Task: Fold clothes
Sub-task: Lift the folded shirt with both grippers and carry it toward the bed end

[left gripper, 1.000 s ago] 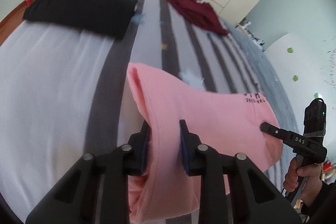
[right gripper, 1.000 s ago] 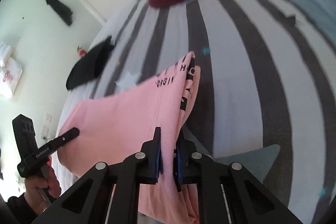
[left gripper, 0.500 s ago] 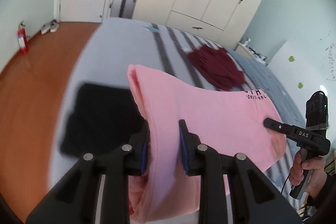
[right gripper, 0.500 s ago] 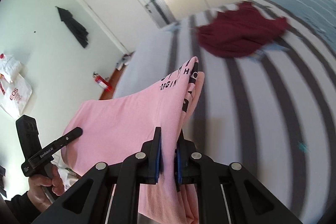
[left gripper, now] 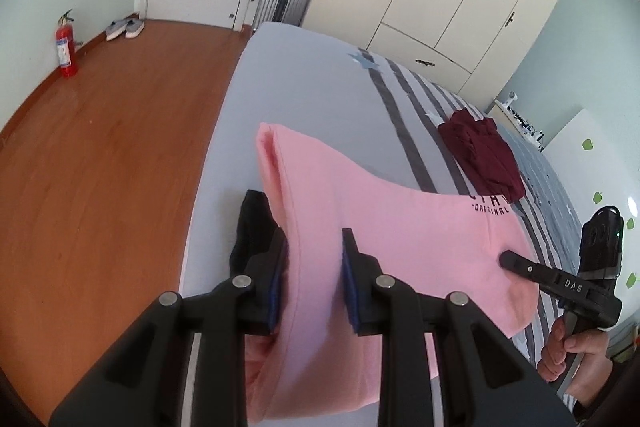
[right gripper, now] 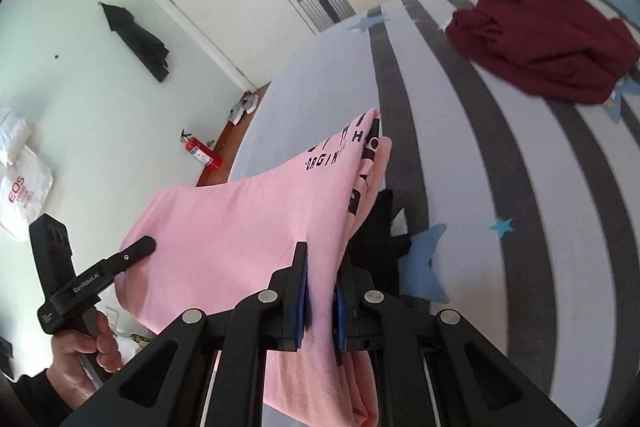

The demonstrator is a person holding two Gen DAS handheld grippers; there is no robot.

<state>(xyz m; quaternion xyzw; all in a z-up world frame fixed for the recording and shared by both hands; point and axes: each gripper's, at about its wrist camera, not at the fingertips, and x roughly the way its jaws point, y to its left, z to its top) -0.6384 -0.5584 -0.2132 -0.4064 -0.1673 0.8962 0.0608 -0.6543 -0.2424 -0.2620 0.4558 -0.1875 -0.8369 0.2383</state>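
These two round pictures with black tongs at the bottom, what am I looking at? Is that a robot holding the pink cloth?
No robot: a person holds a two-finger tool in each hand, and each tool carries a wide-angle camera looking along its fingers. One picture comes from the left tool, the other from the right tool; each also shows the other tool at its edge, with the hand gripping it. Both tools are shut on a folded pink garment with black lettering, lifted between them above the bed, which has a grey striped cover. A dark red garment lies crumpled further up the bed, and a black garment lies under the pink one. The task is folding clothes.
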